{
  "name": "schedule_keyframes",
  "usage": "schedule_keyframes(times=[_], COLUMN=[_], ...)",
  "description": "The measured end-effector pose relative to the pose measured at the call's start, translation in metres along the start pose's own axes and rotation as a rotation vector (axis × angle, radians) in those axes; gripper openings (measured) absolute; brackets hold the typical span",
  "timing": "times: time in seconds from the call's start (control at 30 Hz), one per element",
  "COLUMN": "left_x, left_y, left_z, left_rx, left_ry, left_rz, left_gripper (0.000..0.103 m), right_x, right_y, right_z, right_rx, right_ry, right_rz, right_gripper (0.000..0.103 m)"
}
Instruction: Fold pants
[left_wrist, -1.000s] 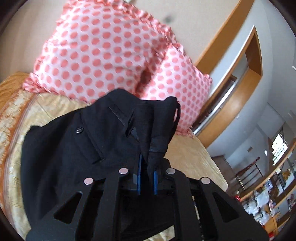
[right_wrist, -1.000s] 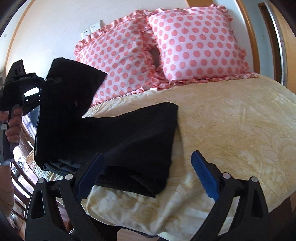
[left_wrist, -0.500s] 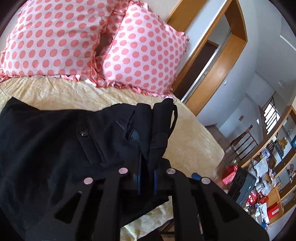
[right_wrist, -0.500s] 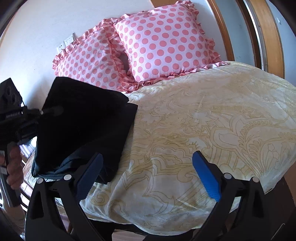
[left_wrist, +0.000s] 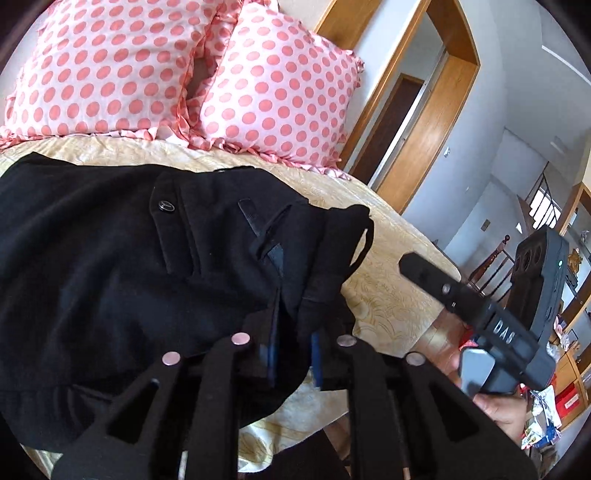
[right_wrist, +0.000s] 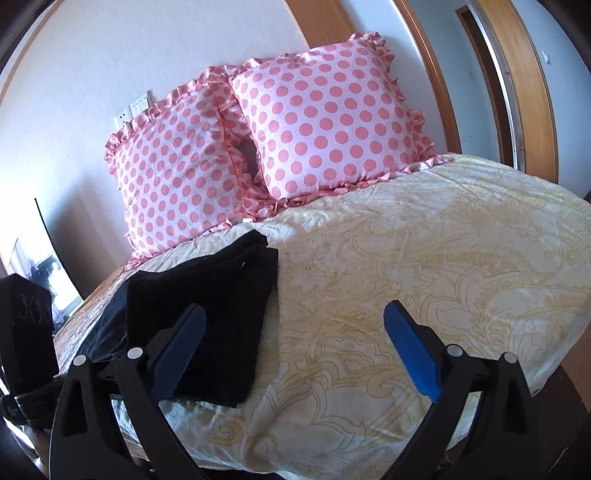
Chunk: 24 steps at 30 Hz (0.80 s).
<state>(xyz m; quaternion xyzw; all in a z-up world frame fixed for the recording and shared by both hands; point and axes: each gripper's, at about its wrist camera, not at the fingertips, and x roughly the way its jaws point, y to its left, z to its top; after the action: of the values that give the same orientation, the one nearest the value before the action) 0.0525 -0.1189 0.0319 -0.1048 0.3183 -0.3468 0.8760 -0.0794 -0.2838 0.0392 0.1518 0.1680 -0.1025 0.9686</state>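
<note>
While the left gripper (left_wrist: 293, 325) pinches the pants (left_wrist: 110, 258), right gripper (right_wrist: 291, 354) fingers gape beside pillows (right_wrist: 325, 114).

Black pants (right_wrist: 207, 314) folded, lying on bed's left edge.

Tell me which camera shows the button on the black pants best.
The left wrist view: the button sits plainly on the black pants, near the waistband the left gripper clamps. The right wrist view shows only the folded pants on the bedspread; no button is discernible there.
</note>
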Motion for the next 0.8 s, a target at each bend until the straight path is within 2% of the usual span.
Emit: schedule_keyframes(times=[0.07, 0.1, 0.13, 0.2, 0.23, 0.37, 0.4, 0.5, 0.57, 0.67, 0.77, 0.8], left_x=[-0.006, -0.012, -0.022, -0.043, -0.055, -0.092, -0.095, -0.101, -0.102, -0.101, -0.095, -0.087], left_y=[-0.001, -0.002, -0.003, -0.003, 0.0, 0.041, 0.053, 0.088, 0.1, 0.101, 0.096, 0.097], left_z=[0.0, 0.0, 0.0, 0.0, 0.002, 0.016, 0.017, 0.019, 0.017, 0.012, 0.008, 0.007], left_rx=[-0.001, 0.0, 0.002, 0.009, 0.021, -0.052, -0.082, -0.188, -0.212, -0.164, -0.097, -0.088], left_ry=[0.0, -0.003, -0.014, -0.05, -0.067, -0.173, -0.183, -0.184, -0.17, -0.16, -0.13, -0.092], left_rz=[-0.052, -0.073, -0.075, -0.08, -0.078, 0.085, 0.109, 0.178, 0.218, 0.246, 0.292, 0.324], left_gripper=[0.046, 0.074, 0.09, 0.093, 0.101, 0.101, 0.101, 0.101, 0.101, 0.101, 0.101, 0.101], right_x=[-0.004, -0.007, -0.011, -0.015, -0.017, -0.005, 0.003, 0.024, 0.036, 0.046, 0.056, 0.06], right_y=[0.006, 0.009, 0.014, 0.024, 0.032, 0.061, 0.07, 0.089, 0.101, 0.112, 0.111, 0.108], right_z=[0.009, 0.013, 0.019, 0.028, 0.032, 0.037, 0.036, 0.027, 0.019, 0.01, -0.002, -0.006], right_rx=[-0.01, -0.018, -0.03, -0.057, -0.075, -0.109, -0.106, -0.114, -0.134, -0.18, -0.232, -0.236], right_ry=[-0.032, -0.051, -0.075, -0.114, -0.133, -0.123, -0.098, -0.029, 0.007, 0.053, 0.111, 0.131], right_rz=[0.003, 0.008, 0.017, 0.034, 0.054, 0.232, 0.291, 0.353, 0.364, 0.347, 0.221, 0.188], right_gripper=[0.099, 0.099, 0.099, 0.099, 0.099, 0.099, 0.099, 0.099, 0.099, 0.099, 0.099, 0.099])
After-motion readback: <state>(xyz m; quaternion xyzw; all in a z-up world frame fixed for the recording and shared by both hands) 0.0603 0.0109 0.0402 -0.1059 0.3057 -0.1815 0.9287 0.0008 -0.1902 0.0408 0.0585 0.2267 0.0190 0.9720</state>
